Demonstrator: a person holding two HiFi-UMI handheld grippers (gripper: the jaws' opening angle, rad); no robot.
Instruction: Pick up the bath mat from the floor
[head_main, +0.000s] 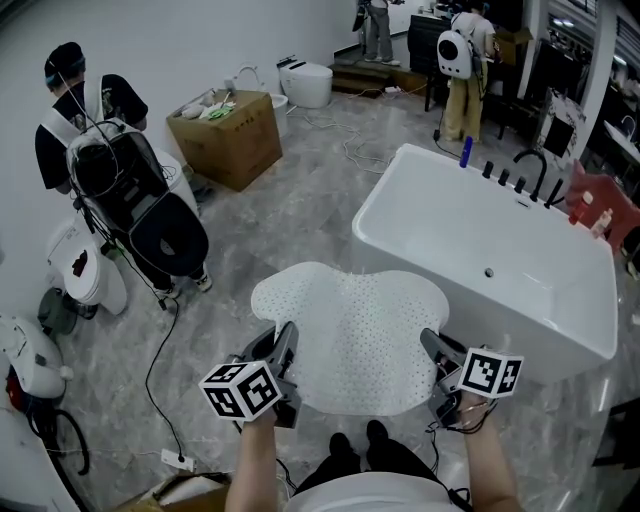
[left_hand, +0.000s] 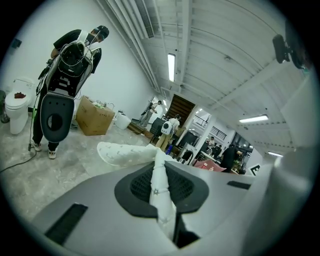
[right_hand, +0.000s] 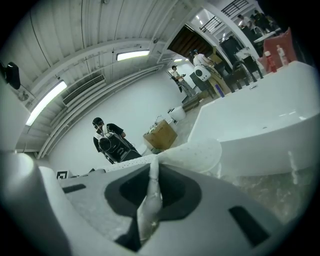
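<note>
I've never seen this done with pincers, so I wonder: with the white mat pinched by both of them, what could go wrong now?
Two risks, I'd say. The left gripper and right gripper each pinch only a thin edge of the floppy bath mat, so it could slip out of one and swing. The mat's far lobes sit close to the bathtub, where they might drag or snag against its wall.
</note>
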